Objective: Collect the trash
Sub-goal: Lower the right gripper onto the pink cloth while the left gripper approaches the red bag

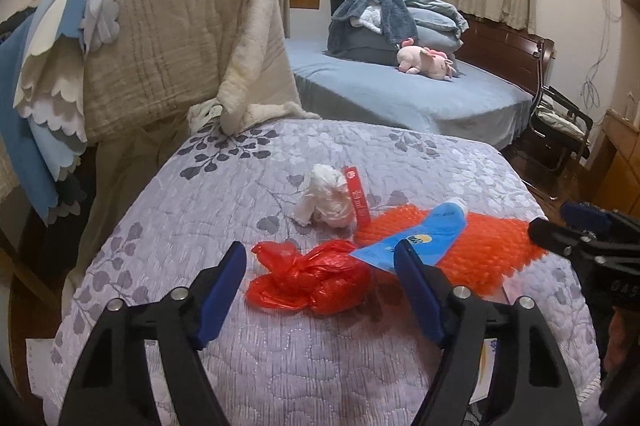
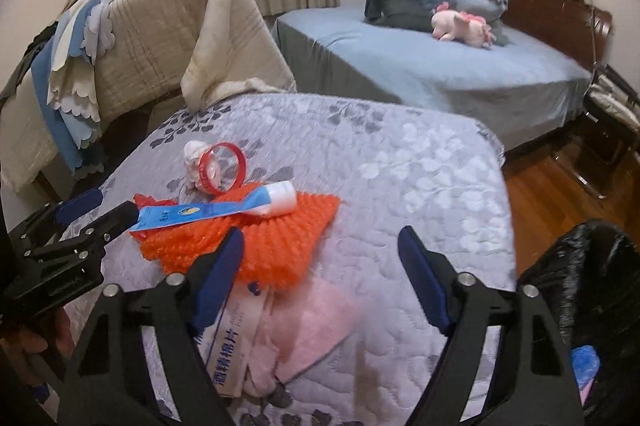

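From the left wrist camera, the left gripper [image 1: 320, 258] hangs over a lavender quilted bedspread [image 1: 208, 210] printed with grey leaves. Its blue-padded jaws stand apart and grasp nothing; a knotted red plastic bag [image 1: 310, 278] lies on the quilt in the gap between them, though the pads do not press on it. Just beyond the bag a flattened blue tube [image 1: 424, 230] with a white cap rests on a sheet of orange bubble wrap [image 1: 480, 246]. A crumpled white plastic bag [image 1: 326, 202] sits farther back, with a red ring [image 1: 357, 200], seen edge-on, touching its right side. The right gripper [image 1: 548, 226] shows at the right edge, near the bubble wrap. A beige blanket [image 1: 180, 42] hangs over furniture to the left, and a pink plush toy [image 1: 426, 60] lies on a blue bed behind.

From the right wrist camera, the right gripper [image 2: 320, 242] also has its jaws parted and empty. Its left finger overlaps the near edge of the orange bubble wrap [image 2: 260, 246], on which the blue tube [image 2: 224, 212] lies. The red ring [image 2: 222, 168] leans against the white bag [image 2: 194, 154] behind. Near the camera lie a pink cloth [image 2: 316, 322] and a white packet with blue print [image 2: 230, 354]. The left gripper [image 2: 96, 210] enters from the left, one tip close to the tube's flat end. A black-lined bin [image 2: 580, 290] stands at the right, beside the bed.
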{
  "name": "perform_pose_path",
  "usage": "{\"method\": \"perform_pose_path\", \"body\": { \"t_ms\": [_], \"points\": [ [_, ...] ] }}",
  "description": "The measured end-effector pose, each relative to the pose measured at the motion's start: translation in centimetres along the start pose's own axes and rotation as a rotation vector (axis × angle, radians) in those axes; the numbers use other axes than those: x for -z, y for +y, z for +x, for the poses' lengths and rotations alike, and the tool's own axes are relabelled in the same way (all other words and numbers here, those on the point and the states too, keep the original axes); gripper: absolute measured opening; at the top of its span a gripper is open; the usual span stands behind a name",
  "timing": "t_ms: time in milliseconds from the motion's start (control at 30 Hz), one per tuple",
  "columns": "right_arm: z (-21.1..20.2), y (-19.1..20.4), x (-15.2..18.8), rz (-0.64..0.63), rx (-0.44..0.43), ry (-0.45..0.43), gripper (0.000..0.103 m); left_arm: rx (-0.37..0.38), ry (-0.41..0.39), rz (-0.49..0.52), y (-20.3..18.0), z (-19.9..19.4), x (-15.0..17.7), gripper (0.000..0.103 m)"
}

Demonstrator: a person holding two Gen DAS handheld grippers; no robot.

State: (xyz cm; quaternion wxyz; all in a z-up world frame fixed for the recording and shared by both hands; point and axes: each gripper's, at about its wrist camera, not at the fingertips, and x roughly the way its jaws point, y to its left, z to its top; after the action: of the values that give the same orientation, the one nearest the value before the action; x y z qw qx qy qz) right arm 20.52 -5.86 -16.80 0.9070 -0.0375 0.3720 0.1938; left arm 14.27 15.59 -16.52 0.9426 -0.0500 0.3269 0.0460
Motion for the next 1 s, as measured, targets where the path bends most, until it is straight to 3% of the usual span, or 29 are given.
{"method": "perform_pose_path", "body": {
  "t_ms": [300, 533, 867, 1000],
  "points": [
    [2.2, 0.9, 0.7, 0.021, -0.091, 0.090, 0.049, 0.012, 0.009, 0.003, 0.1, 0.3, -0.1, 0.075],
    [2.1, 1.0, 1.1, 0.006, -0.127, 0.110, 0.014, 0.031, 0.027, 0.009, -0.7, 0.6, 0.3, 0.075],
    [1.5, 0.2, 1.6, 0.007, -0.097, 0.102, 0.016, 0.122, 0.076, -0.007, -2.0, 1.4, 0.4, 0.074],
    [1.3, -0.4, 1.6, 0.011, -0.088, 0.102, 0.017, 0.168, 0.109, -0.024, -2.3, 2.2, 0.5, 0.055]
  ]
}}
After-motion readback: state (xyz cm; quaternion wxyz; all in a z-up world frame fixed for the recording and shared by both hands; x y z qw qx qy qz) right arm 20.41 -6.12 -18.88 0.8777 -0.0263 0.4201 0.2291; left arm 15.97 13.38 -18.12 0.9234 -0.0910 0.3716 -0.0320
